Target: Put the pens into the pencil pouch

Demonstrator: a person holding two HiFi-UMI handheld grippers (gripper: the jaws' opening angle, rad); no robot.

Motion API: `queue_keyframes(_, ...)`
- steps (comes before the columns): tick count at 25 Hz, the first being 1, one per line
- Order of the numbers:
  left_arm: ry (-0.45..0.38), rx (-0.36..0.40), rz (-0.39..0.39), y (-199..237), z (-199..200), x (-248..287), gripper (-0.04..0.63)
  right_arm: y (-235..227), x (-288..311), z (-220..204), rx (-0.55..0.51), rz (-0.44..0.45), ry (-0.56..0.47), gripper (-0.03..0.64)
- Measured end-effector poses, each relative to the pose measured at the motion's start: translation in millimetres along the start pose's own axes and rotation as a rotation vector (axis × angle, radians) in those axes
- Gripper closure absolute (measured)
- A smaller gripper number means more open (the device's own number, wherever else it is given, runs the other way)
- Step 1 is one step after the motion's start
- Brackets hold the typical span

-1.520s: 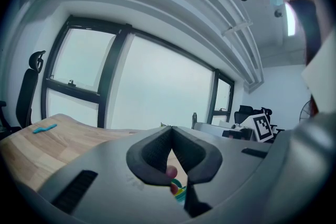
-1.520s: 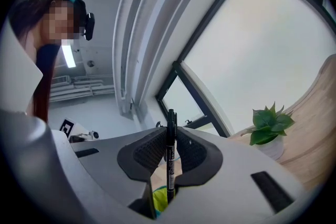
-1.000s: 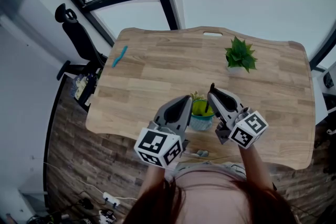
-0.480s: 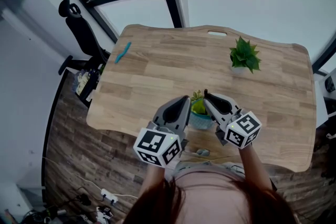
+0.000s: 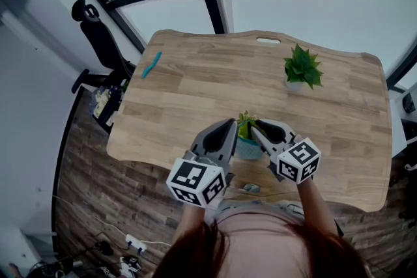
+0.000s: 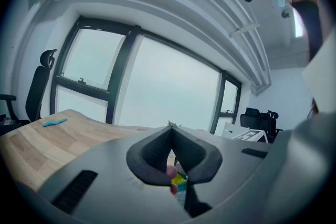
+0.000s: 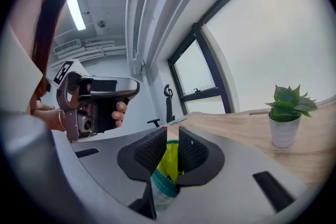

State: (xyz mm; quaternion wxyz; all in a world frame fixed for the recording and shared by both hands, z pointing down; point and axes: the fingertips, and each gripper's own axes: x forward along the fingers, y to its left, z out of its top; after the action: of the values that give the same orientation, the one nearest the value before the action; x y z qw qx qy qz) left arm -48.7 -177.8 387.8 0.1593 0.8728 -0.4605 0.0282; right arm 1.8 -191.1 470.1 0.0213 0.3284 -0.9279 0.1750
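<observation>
The pencil pouch (image 5: pixel 246 148), yellow-green inside with a teal knitted rim, stands near the table's front edge between both grippers. My right gripper (image 5: pixel 254 128) points into its mouth. In the right gripper view its jaws (image 7: pixel 172 131) sit slightly apart, with a thin dark pen against the right pad and the pouch (image 7: pixel 167 165) filling the gap behind it. My left gripper (image 5: pixel 229 125) rests at the pouch's left side. Its tips (image 6: pixel 171 131) meet, and the pouch (image 6: pixel 179 183) shows below them. A teal pen (image 5: pixel 151 65) lies far off at the table's back left.
A small potted plant (image 5: pixel 301 68) stands at the back right of the wooden table (image 5: pixel 195 94). A black office chair (image 5: pixel 98 42) stands beyond the table's left edge. A window wall runs behind the table.
My right gripper has dropped and swung left, bringing the dark pen from upright above the pouch down into its mouth. The left gripper has stayed put.
</observation>
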Motion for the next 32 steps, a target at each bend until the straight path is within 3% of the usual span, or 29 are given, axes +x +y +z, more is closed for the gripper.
queue_keyframes(14, 0.004, 0.015, -0.037, -8.7, -0.1, 6.2, 0.597, -5.3, -18.8, 28.4, 0.006, -0.028, -0.092, 0.564)
queue_keyframes(21, 0.003, 0.023, -0.05, -11.1, 3.3, 10.2, 0.597, -12.6, -36.8, 37.1, -0.021, -0.078, -0.093, 0.565)
queue_keyframes(28, 0.009, 0.021, -0.062, -13.4, 0.0, 15.1, 0.597, -29.6, -60.7, 47.1, 0.037, -0.145, -0.125, 0.588)
queue_keyframes(32, 0.012, 0.019, -0.073, -15.8, -1.4, 17.1, 0.597, -41.4, -73.2, 42.5, 0.012, -0.209, -0.081, 0.598)
